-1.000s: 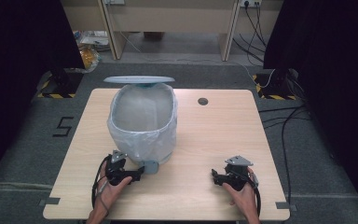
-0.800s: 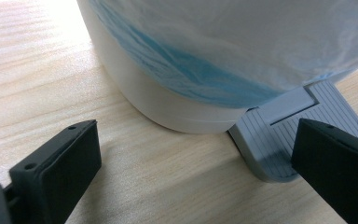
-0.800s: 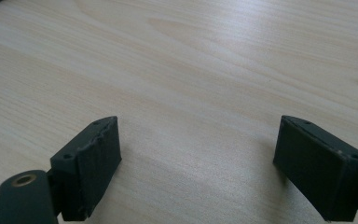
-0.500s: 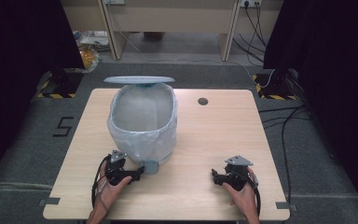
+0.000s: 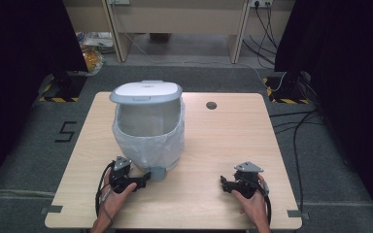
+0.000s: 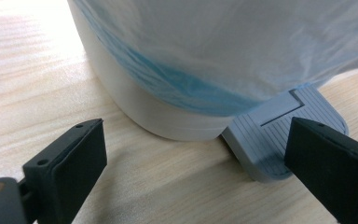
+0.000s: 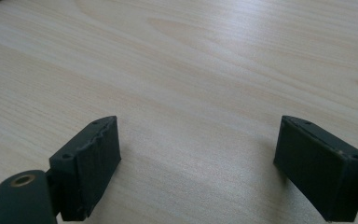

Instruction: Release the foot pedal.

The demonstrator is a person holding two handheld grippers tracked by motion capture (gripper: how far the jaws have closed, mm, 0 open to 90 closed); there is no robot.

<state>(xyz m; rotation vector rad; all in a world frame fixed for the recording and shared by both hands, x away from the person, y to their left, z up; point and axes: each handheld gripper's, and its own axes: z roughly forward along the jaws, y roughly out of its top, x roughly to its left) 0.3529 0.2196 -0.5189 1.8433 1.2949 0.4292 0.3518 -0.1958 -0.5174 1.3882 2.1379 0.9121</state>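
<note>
**Fingers close in on pedal of lined bin**

At the near edge of the desk (image 5: pixel 209 145), a person's two hands each rest a gripper on the wood. The left gripper (image 5: pixel 145 178) lies low and level because its target is the grey foot pedal (image 5: pixel 158 172) at the base of the bin (image 5: pixel 148 131). Its fingers have just been closing, yet they stand apart with bare desk between them, one finger (image 6: pixel 326 158) crossing in front of the pedal's corner without pressing on it. The right gripper (image 5: pixel 226 184) waits well clear to the side, fingers spread wide and empty, likely kept free for later work.

The bin stands mid-desk, its liner (image 5: pixel 148 145) folded down over the rim, the white lid (image 5: pixel 145 91) tilted above the mouth. The high view gives that layout. The left gripper view adds the pedal's ribbed tread (image 6: pixel 265 135) and a blue tint in the liner (image 6: pixel 191 84); the right gripper view offers plain wood grain (image 7: pixel 191 60).
</note>
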